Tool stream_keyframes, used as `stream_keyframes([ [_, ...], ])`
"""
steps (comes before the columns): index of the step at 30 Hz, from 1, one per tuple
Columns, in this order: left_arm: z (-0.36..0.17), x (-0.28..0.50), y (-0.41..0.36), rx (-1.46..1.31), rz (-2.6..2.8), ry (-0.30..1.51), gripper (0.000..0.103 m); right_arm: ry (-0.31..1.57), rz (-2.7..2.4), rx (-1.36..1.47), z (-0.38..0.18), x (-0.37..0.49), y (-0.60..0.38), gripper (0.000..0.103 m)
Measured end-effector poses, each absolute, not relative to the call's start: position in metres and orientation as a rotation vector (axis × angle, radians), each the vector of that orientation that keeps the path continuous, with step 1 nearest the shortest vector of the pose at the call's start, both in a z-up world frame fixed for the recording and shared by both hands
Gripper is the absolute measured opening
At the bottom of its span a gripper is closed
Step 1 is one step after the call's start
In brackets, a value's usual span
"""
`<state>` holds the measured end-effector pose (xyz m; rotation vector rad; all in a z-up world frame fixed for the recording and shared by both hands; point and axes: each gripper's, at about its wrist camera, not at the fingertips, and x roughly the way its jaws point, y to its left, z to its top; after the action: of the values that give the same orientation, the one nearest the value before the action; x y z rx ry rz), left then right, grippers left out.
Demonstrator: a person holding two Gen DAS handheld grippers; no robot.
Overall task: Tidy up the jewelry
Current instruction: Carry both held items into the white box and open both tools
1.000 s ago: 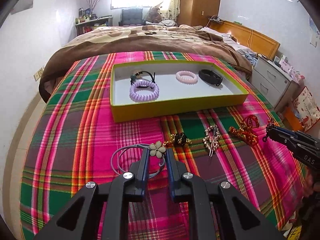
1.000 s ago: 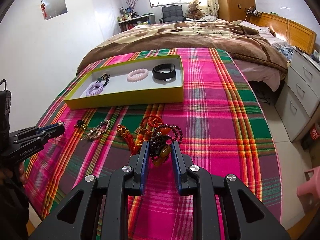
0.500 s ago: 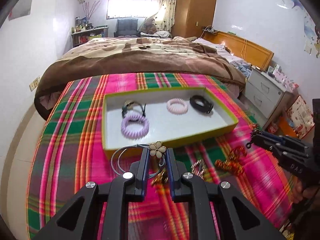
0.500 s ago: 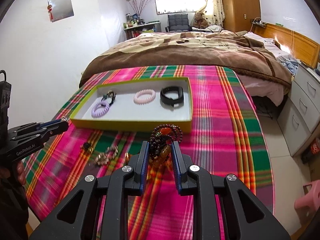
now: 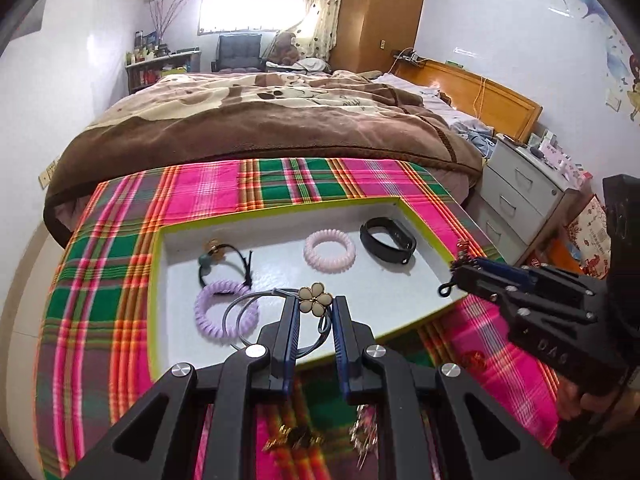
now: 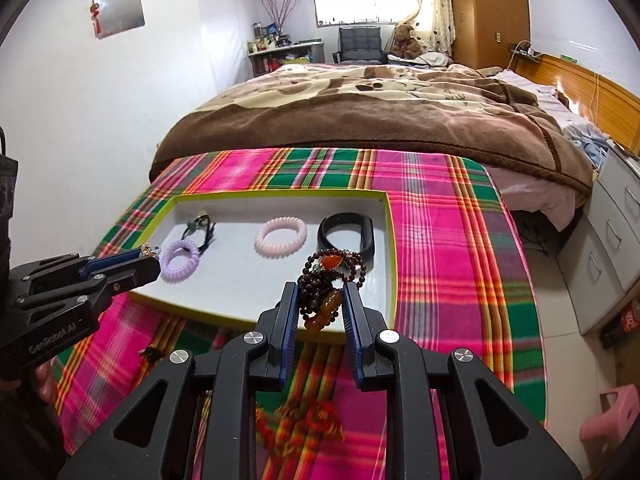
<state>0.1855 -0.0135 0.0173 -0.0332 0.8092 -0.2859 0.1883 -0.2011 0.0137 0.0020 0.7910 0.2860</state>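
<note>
My left gripper (image 5: 314, 306) is shut on a flower hair tie (image 5: 315, 299) with grey elastic loops, held over the near edge of the yellow-rimmed tray (image 5: 156, 300). My right gripper (image 6: 319, 294) is shut on a dark beaded bracelet (image 6: 334, 268) with amber stones, held over the tray's (image 6: 390, 264) near right part. In the tray lie a purple coil tie (image 5: 224, 314), a black tie (image 5: 224, 260), a pink coil tie (image 5: 329, 249) and a black band (image 5: 386, 240). The right gripper also shows in the left wrist view (image 5: 460, 280), and the left gripper in the right wrist view (image 6: 150, 254).
The tray lies on a pink and green plaid cloth (image 5: 100, 280). Gold and red hair pieces (image 5: 296, 438) (image 6: 304, 420) lie on the cloth below the grippers. A bed with a brown blanket (image 5: 260, 120) stands behind. Drawers (image 5: 516, 196) stand at the right.
Both grippers have lifted off the cloth with their pieces and moved forward over the tray's near edge. The loose pieces on the cloth have dropped below the fingers.
</note>
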Motion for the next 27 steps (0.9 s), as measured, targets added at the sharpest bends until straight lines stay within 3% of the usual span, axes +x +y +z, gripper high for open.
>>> stream_keyframes([
  [27, -0.040, 0.232, -0.033, -0.051, -0.292, 0.956, 0.017, 0.917, 0.285, -0.032, -0.029, 0.232, -0.196, 0.023],
])
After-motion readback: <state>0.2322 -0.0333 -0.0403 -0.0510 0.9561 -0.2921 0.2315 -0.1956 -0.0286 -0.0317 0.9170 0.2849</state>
